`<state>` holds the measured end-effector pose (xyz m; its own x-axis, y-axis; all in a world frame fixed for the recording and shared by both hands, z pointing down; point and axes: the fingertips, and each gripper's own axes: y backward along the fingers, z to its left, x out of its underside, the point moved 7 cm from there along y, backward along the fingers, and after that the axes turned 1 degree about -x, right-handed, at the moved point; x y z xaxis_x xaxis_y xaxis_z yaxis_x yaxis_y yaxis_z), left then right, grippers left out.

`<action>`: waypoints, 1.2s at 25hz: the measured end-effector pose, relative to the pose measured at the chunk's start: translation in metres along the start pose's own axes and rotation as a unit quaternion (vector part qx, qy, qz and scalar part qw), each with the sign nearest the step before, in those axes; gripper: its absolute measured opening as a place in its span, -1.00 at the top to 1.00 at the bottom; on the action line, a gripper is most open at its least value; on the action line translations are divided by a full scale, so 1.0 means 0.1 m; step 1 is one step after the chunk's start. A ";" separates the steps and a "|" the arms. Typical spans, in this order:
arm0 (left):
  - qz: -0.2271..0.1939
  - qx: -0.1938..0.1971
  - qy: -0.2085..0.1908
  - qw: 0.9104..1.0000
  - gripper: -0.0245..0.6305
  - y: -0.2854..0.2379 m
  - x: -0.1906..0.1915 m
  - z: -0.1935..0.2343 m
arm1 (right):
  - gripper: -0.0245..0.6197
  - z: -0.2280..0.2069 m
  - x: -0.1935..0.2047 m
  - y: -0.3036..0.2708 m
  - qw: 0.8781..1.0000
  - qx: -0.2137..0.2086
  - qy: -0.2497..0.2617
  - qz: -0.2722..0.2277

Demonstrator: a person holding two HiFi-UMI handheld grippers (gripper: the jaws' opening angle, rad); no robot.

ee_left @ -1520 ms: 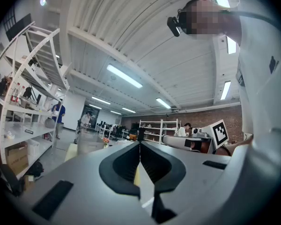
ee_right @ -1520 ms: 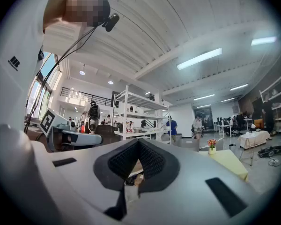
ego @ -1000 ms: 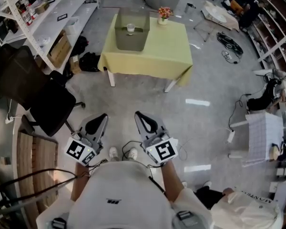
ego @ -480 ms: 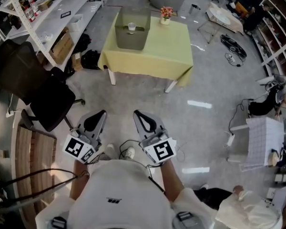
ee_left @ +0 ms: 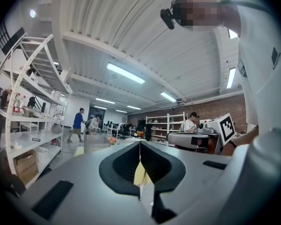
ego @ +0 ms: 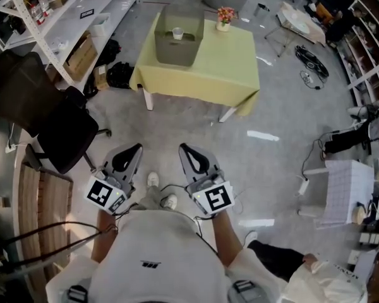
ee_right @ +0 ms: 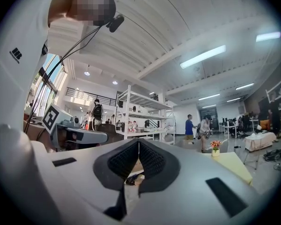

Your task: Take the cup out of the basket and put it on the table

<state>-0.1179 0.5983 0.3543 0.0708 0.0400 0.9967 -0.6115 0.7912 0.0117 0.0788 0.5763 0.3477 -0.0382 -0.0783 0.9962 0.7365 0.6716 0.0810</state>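
Well ahead of the left hand-held gripper [ego: 133, 149] and right hand-held gripper [ego: 184, 149], both closed on nothing, likely because the reach has not begun, the cup [ego: 177, 33] sits in the basket [ego: 174, 54] on the bench [ego: 222, 65].

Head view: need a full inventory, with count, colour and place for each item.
table: 1, yellow-green cloth, top centre
basket: 1, grey-green, on the table's left end
cup: 1, white, inside the basket
flower pot: 1, pink and orange flowers, on the table beside the basket
chair: 1, black, floor at left
shelves: 1 run, white, top left
cardboard box: 1, brown, under the shelves
bag: 1, black, floor left of the table
cables: a coil, black, floor at right
bystander: 1, pale top, bottom right
shoes: 2, white, between the grippers
left gripper: 1, grey, shut, empty
right gripper: 1, grey, shut, empty
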 end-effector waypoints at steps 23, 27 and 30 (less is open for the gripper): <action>-0.005 0.057 0.011 0.998 0.89 -0.83 -0.02 1.40 | 0.90 -0.52 0.16 -1.36 0.999 0.040 0.009 0.020; 0.001 0.058 0.016 0.998 0.89 -0.99 -0.03 1.49 | 0.90 -0.68 0.16 -1.46 0.999 0.043 0.002 0.025; 0.003 0.055 0.018 0.998 0.89 -1.15 -0.01 1.57 | 0.90 -0.84 0.21 -1.57 0.999 0.038 -0.001 0.029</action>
<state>-0.1713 0.4116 0.3649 0.0950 0.0681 0.9931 -0.6945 0.7193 0.0171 0.0195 0.4075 0.3529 0.0020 -0.0360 0.9994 0.6838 0.7292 0.0249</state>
